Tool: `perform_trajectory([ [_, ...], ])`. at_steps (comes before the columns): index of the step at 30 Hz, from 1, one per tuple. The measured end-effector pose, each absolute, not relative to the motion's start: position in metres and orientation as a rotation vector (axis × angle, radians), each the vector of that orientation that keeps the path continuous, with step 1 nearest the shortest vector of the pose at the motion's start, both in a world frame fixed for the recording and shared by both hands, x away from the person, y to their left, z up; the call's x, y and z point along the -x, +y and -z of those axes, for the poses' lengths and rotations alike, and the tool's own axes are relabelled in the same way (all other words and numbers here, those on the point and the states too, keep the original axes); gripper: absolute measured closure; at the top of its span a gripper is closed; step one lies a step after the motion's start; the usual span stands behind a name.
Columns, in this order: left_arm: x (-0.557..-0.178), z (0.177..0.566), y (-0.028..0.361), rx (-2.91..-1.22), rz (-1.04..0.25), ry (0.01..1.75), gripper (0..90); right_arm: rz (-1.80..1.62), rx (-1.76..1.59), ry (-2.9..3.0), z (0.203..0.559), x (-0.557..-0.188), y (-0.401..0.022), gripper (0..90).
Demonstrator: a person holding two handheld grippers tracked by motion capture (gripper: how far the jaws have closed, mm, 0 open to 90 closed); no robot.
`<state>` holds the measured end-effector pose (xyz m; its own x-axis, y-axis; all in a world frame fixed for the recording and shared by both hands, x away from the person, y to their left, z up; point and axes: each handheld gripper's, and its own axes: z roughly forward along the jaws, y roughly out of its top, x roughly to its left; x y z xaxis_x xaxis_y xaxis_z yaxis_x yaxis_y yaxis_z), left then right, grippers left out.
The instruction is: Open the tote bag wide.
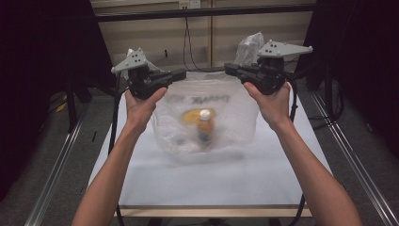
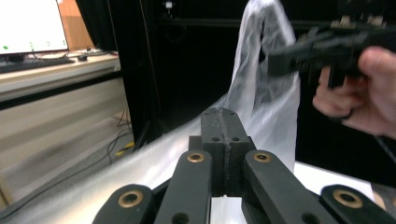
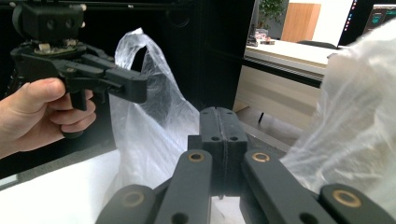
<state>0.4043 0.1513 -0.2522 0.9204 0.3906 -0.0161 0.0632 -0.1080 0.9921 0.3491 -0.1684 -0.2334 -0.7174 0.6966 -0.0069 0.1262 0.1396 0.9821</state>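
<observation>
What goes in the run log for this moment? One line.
left gripper: shut on plastic bag | right gripper: shut on bag | bag: off table, bottle inside

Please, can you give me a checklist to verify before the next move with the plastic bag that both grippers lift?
1. Left gripper shut on the plastic bag edge: ok.
2. Right gripper shut on the bag's opposite edge: ok.
3. Bottle with white cap inside the bag: ok.
4. Bag fully off the white table: cannot tell, the bottom is blurred.
5. Bag mouth held stretched between the grippers: ok.
6. Bag film free of tears: cannot tell.
</observation>
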Motion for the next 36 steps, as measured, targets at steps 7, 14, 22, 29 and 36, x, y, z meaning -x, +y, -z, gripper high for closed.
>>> perform_trajectory([
  [7,-0.415,0.251,0.137,-1.725,-0.278,0.38,90.0,-1.571,-0.834,1.96,0.231,-0.36,-0.158,90.0],
  [14,-0.415,0.274,0.123,-1.835,-0.27,0.383,90.0,-1.502,-0.878,2.03,0.259,-0.365,-0.154,90.0],
  [22,-0.415,0.293,0.113,-1.911,-0.255,0.379,90.0,-1.492,-0.927,2.084,0.289,-0.371,-0.148,90.0],
  [29,-0.423,0.317,0.114,-1.919,-0.214,0.416,90.0,-1.477,-0.973,2.107,0.31,-0.379,-0.148,90.0],
  [36,-0.425,0.339,0.115,-1.933,-0.152,0.439,90.0,-1.452,-1.023,2.149,0.339,-0.39,-0.144,90.0],
])
